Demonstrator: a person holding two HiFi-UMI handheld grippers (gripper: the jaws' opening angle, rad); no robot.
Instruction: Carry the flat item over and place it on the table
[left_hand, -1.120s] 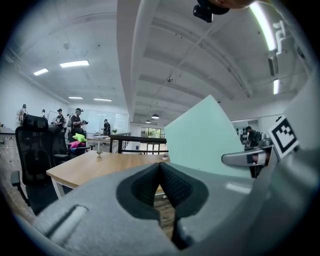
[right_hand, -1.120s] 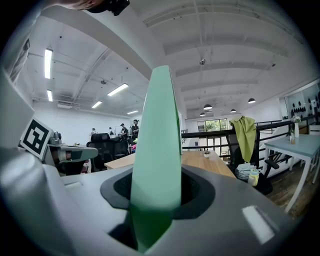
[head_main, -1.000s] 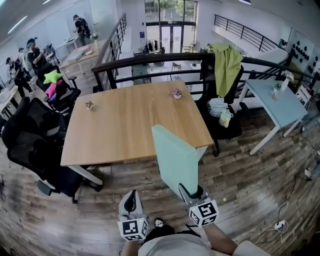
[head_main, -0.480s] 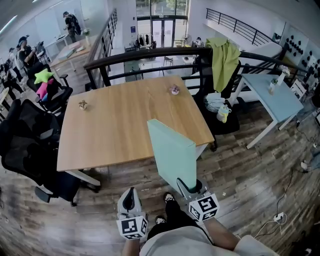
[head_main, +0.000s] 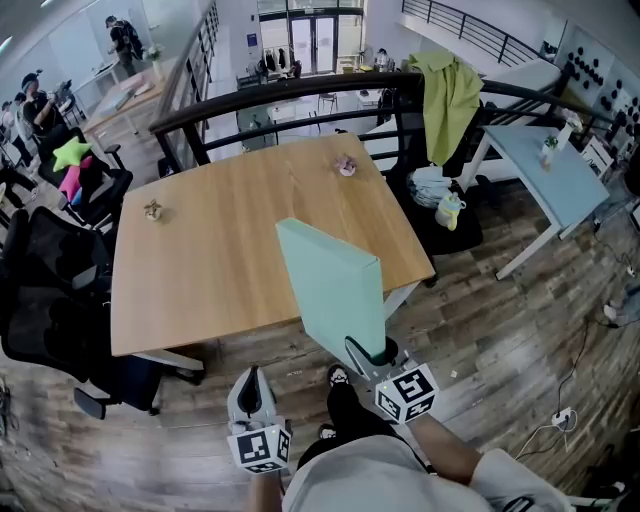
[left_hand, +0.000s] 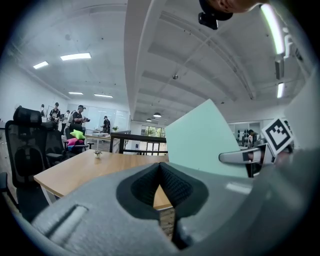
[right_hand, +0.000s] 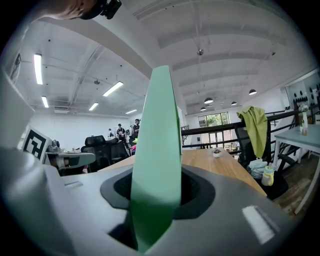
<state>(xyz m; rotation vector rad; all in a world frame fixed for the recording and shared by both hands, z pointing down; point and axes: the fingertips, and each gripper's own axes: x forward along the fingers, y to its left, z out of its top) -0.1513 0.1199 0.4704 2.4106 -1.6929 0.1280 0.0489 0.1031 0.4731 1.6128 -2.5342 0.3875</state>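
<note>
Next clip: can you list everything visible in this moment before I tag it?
light wooden table: one, tan, centre
mint-green flat panel: one, held upright on edge at the table's near right side
small ornaments: two, on the tabletop, far left and far right; too small to identify
black office chairs: several, left of the table
yellow-green cloth: one, draped over a chair, upper right
pale blue table: one, right
black railing: one, behind the wooden table
green star-shaped cushion: one, far left
people: several, upper left background
left gripper: grey, bottom centre, jaws together, empty
right gripper: grey, jaws closed on the panel's lower edge
</note>
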